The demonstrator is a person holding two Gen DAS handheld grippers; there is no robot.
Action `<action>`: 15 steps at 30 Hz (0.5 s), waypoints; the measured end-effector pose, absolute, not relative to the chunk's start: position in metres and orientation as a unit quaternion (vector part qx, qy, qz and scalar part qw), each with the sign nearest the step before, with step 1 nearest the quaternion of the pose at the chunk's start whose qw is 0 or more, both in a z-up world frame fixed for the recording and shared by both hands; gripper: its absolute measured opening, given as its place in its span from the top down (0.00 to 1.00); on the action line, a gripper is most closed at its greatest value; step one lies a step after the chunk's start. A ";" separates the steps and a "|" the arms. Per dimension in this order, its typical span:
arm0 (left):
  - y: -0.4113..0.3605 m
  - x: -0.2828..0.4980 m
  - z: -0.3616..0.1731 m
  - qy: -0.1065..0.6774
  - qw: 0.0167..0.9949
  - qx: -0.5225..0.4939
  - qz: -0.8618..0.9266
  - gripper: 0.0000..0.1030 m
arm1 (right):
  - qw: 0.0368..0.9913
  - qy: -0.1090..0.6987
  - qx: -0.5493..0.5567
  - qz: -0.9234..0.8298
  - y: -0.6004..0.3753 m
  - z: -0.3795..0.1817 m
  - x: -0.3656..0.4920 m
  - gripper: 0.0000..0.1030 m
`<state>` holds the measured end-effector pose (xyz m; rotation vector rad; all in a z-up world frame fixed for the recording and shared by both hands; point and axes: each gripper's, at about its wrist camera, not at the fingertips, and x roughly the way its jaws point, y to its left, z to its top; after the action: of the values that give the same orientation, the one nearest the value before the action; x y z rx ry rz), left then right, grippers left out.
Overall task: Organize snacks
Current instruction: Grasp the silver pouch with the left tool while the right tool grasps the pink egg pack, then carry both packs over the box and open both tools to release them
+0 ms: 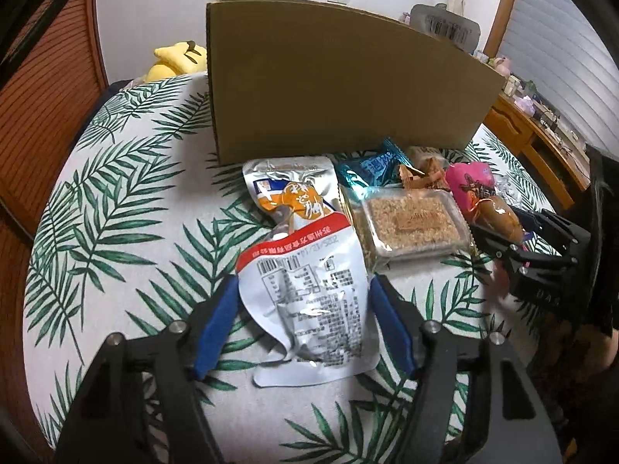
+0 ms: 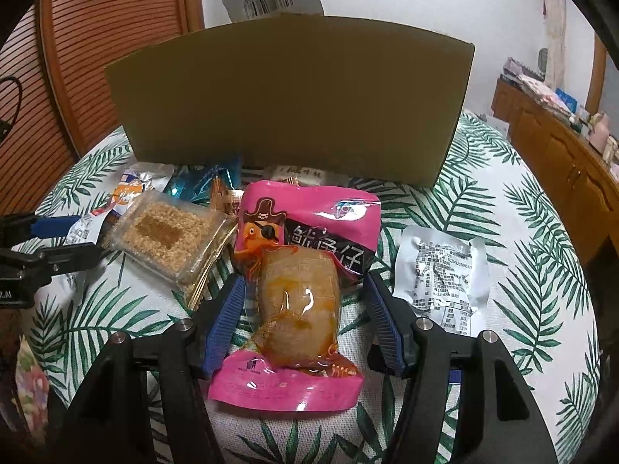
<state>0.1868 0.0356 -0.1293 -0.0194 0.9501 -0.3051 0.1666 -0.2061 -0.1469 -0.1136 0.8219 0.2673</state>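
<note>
- My left gripper [image 1: 303,323] is spread wide, its blue pads on either side of a silver pouch with a red band [image 1: 305,301]. The pouch lies flat on the leaf-print cloth [image 1: 116,208], printed back facing up, and neither pad visibly touches it.
- My right gripper [image 2: 305,319] is also spread wide, straddling a pink squid snack pack [image 2: 300,290] that lies flat between the pads, with gaps on both sides.
- Risk: these foil packs are slick and lie flat. If I squeeze without getting the pads lower, I judge they could skid over the top or catch only a crinkled edge, letting the pack slip out on the lift.
- Risk: the silver pouch overlaps an orange-and-silver pack [image 1: 288,189] behind it, so pulling could drag that one along.
- A clear tray of crumbly cake [image 1: 406,228] sits between my two targets, close enough to get nudged.
- The cardboard box [image 1: 329,85] stands upright just behind the snack pile. Its high near wall could snag a pack carried too low.
- A loose white sachet [image 2: 445,274] lies just right of the right gripper.
</note>
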 end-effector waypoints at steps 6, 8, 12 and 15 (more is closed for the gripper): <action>0.042 0.178 -0.128 0.454 0.876 -0.020 -0.158 0.47 | 0.900 0.414 -0.053 0.130 -0.211 -0.143 0.167 0.55; 0.045 0.176 -0.128 0.453 0.877 -0.030 -0.159 0.47 | 0.900 0.413 -0.045 0.134 -0.213 -0.143 0.165 0.56; 0.052 0.169 -0.121 0.439 0.882 -0.047 -0.165 0.47 | 0.903 0.404 -0.026 0.144 -0.221 -0.136 0.159 0.62; 0.053 0.166 -0.114 0.429 0.886 -0.049 -0.167 0.47 | 0.902 0.404 -0.019 0.152 -0.224 -0.133 0.157 0.63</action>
<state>0.1663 0.0529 -0.1143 -0.1025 0.8919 -0.3464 0.1570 -0.2244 -0.1334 -0.0389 0.8354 0.3137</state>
